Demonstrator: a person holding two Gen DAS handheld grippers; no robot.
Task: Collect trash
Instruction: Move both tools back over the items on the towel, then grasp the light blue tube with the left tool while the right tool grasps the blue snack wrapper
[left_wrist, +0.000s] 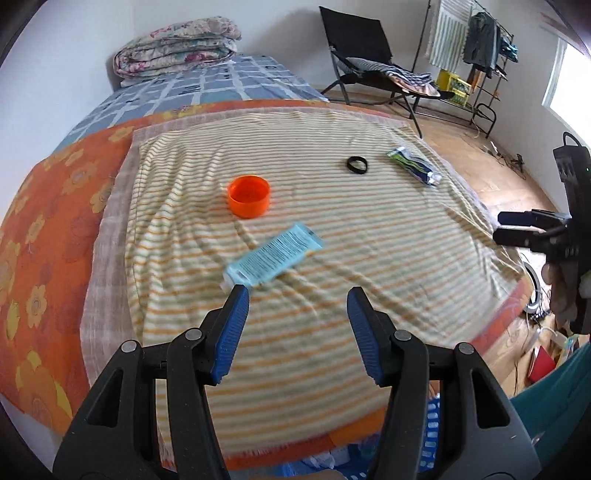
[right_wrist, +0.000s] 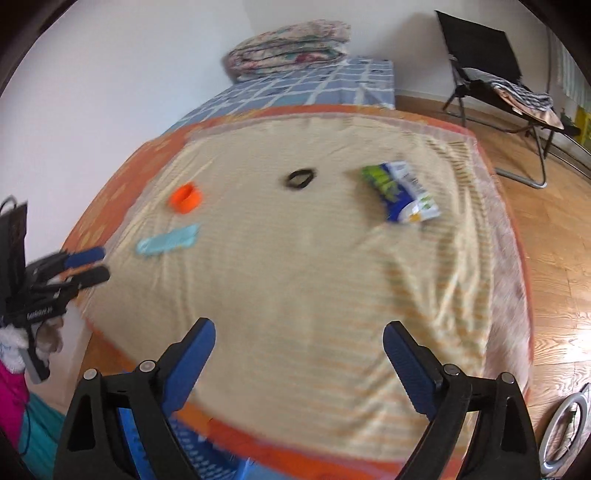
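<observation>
Left wrist view: the left gripper (left_wrist: 297, 295), jaws wide and empty, faces a light, soft blue tube (left_wrist: 271, 255), best pinched across its flat middle.

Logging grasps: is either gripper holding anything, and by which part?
Nothing is held. Left gripper and right gripper are both open, empty, above the striped cloth.

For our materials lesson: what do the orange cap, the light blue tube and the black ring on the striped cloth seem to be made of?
Orange cap: probably rigid plastic, judging by its smooth, evenly coloured wall.
Light blue tube: likely soft plastic, printed, flattened at one end.
Black ring: possibly elastic or rubber; matte, thin, too small to tell.
</observation>
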